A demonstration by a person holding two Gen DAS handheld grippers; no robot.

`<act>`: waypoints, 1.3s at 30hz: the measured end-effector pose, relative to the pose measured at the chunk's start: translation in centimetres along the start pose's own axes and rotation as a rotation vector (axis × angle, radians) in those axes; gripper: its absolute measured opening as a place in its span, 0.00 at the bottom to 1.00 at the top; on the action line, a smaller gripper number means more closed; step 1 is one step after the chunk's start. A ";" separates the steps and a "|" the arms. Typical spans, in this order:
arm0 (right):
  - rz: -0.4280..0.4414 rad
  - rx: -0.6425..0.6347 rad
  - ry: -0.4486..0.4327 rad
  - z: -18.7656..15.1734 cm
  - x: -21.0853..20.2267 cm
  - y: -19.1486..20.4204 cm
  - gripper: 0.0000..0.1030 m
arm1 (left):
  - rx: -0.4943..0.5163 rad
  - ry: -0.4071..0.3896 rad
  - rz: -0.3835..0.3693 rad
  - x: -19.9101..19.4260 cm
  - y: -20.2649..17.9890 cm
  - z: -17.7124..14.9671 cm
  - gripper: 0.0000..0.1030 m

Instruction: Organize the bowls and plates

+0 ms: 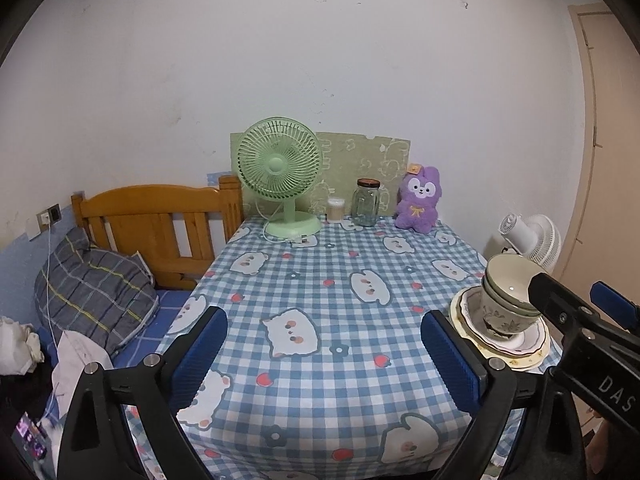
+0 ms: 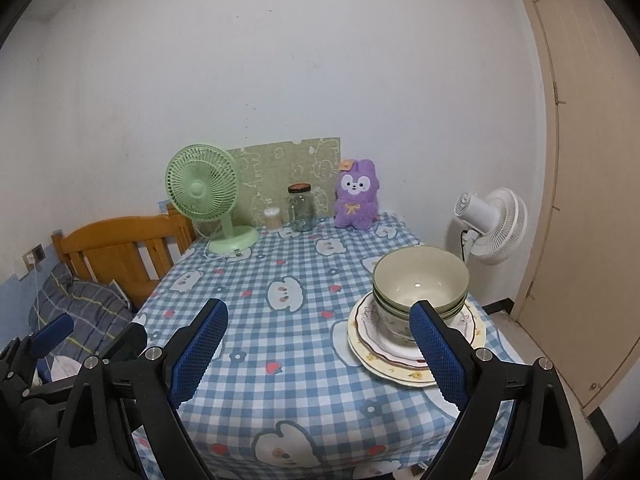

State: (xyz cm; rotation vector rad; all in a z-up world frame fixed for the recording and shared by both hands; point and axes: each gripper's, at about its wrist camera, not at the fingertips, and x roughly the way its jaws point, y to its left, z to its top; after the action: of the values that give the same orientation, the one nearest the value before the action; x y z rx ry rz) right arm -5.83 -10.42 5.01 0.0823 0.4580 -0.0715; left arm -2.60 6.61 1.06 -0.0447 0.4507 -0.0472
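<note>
Three nested bowls (image 2: pixel 420 286) sit on what look like three stacked plates (image 2: pixel 400 364), so sorting seems finished; left gripper (image 1: pixel 324 354) and right gripper (image 2: pixel 320 346) both gape empty

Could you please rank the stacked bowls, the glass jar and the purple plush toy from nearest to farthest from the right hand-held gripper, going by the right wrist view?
From the right hand-held gripper:
1. Stacked bowls, just beyond its right finger, sitting on the plates.
2. Glass jar, at the table's back edge, centre.
3. Purple plush toy, back edge, right of the jar; these two are close to call.
</note>
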 end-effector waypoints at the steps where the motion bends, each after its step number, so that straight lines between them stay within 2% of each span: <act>1: 0.000 0.001 -0.004 0.0 -0.1 -0.1 0.91 | -0.001 -0.004 0.004 -0.1 0.0 0.0 0.96; 9: -0.002 -0.012 -0.031 0.4 -0.8 -0.7 0.91 | -0.031 -0.039 0.040 -0.8 0.4 0.1 1.00; 17: 0.010 -0.002 -0.015 0.4 -0.7 -1.0 0.91 | -0.049 -0.063 0.061 -1.7 0.5 0.0 1.00; 25: 0.014 -0.044 -0.012 0.1 -0.7 -0.4 0.91 | -0.057 -0.044 0.049 -1.4 0.8 -0.1 1.00; 39: 0.011 -0.022 0.011 -0.1 0.3 -1.4 0.91 | -0.027 -0.040 0.045 -0.9 -0.1 0.0 1.00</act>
State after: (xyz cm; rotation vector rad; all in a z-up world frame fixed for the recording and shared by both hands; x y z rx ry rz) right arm -5.74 -11.77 4.75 0.0636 0.4693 -0.0554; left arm -3.37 6.52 1.47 -0.0619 0.4123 0.0037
